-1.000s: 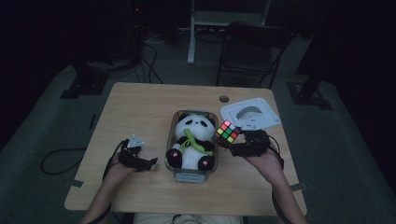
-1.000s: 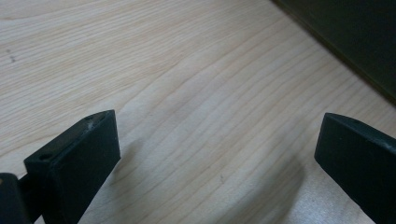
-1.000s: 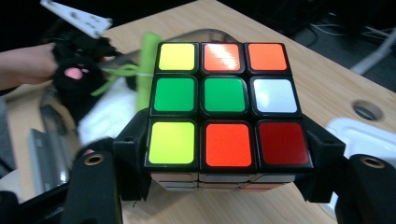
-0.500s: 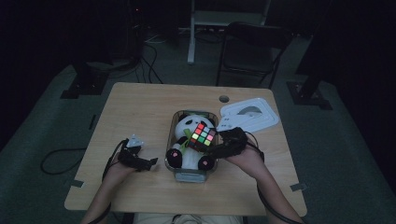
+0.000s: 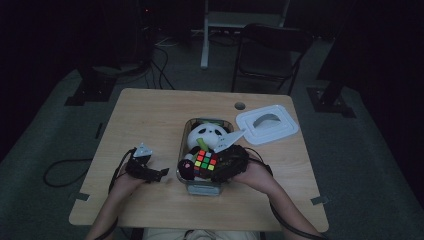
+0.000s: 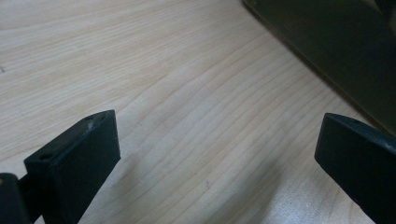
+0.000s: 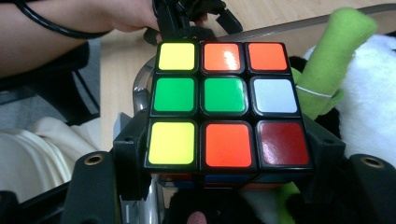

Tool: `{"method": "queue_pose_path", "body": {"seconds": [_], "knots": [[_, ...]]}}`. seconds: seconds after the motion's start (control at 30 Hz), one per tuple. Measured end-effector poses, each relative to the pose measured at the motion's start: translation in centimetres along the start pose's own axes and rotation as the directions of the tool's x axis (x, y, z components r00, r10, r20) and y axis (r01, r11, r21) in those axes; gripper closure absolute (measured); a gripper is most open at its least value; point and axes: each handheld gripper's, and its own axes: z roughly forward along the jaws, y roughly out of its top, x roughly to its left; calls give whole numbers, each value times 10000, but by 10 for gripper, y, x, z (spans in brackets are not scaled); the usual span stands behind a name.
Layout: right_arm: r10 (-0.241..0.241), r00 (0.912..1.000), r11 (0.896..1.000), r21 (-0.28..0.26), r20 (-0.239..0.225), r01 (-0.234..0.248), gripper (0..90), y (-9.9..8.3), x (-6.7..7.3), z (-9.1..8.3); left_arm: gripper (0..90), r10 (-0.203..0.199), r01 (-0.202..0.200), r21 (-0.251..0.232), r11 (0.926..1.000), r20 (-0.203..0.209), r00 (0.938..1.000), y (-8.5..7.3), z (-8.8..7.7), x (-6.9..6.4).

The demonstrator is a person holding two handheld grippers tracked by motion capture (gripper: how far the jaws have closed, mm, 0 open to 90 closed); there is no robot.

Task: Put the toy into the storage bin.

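A scrambled puzzle cube [image 5: 205, 162] [image 7: 224, 102] sits between the jaws of my right gripper [image 5: 211, 168] [image 7: 226, 156], which is shut on its sides. The cube hangs over the near end of a clear container [image 5: 185, 132], just above a panda plush [image 5: 210, 136] [image 7: 369, 107] lying inside. The plush holds a green stalk [image 7: 331, 60]. My left gripper [image 5: 152, 172] [image 6: 215, 154] rests on the wooden table [image 5: 150, 120] left of the container, jaws wide apart over bare wood with nothing between them.
The container's white lid [image 5: 267, 125] lies on the table to the back right. A dark edge of the container [image 6: 336, 51] runs past the left gripper's right jaw. A chair [image 5: 270, 50] and cables stand beyond the table.
My right gripper has carried the cube leftward from beside the lid to over the near end of the container and a little lower. The left gripper stayed still.
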Motion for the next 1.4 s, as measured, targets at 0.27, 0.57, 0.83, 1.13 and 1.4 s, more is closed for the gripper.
{"method": "queue_pose_path", "body": {"seconds": [0.27,0.57,0.83,1.13,1.4], "knots": [[57,9998,9956,938,-213,-37,342,-6,-6,19,8,21,-8,343,9994,-371,9993,0,2,-2],[330,9994,9963,793,-32,-327,200,-6,-6,6,9,235,-230,108,9997,-458,9987,18,-22,-12],[323,9995,9994,-131,33,-323,393,2,-1,-21,109,1349,-1339,-896,9869,44,9909,55,-64,-42],[1045,9943,9945,57,194,-1046,620,5,-4,-30,454,3334,-2896,-2266,9299,1871,9240,89,-95,-90],[1128,9933,9929,-408,267,-1117,900,6,1,-33,800,4339,-3802,-2258,8969,2835,8552,109,-84,-121]]}}
